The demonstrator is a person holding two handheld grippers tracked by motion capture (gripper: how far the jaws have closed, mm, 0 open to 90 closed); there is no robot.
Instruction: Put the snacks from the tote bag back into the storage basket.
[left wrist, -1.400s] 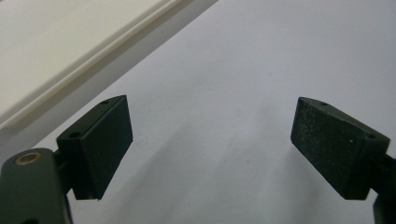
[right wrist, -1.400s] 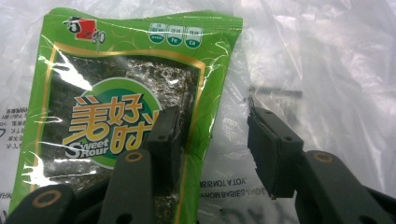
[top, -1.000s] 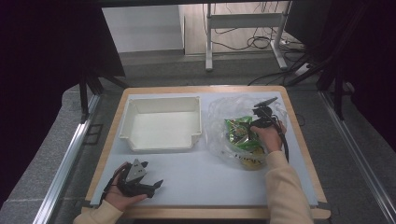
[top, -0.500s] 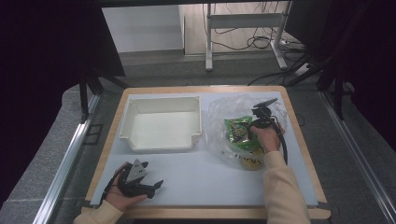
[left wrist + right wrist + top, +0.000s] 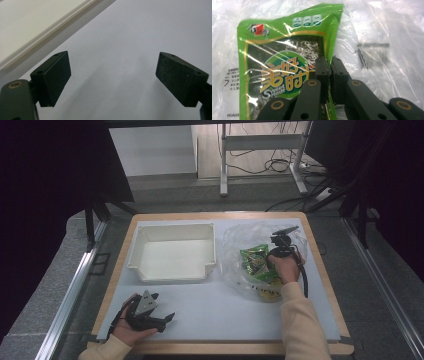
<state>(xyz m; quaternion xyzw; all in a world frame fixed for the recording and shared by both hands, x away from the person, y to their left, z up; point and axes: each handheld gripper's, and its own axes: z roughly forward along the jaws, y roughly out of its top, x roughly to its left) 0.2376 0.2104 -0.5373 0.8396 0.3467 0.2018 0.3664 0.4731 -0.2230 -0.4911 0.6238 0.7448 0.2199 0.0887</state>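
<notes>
1. On the right half of the table (image 5: 215,317), the right gripper (image 5: 279,251) is clenched on the edge of a green snack packet (image 5: 256,265). In the right gripper view its jaws meet on the packet's right-hand edge (image 5: 287,65), with the film pinched between them. They have just been closing onto it.

2. The packet lies among the folds of a crumpled clear plastic bag (image 5: 240,237), which sits just right of the white tray (image 5: 172,252). A second, yellowish packet (image 5: 264,292) shows under the plastic nearer the person.

3. Near the left front corner, the left gripper (image 5: 162,317) rests low over the white surface, jaws spread wide with nothing between them. The left gripper view shows bare table between its pads (image 5: 53,77) and the tray's rim (image 5: 40,37) off to the far left.

4. Progress, as I judge it: the grasp is made, but the packet has not left the bag. The tray holds nothing. If the packet is meant for the tray, the lift, the carry leftwards and the drop all remain.

5. Against the earlier high-view frames, little has shifted: both hands sit where they were, and the bag, the tray and the packet lie as before. The closing of the right jaws is the one change.
</notes>
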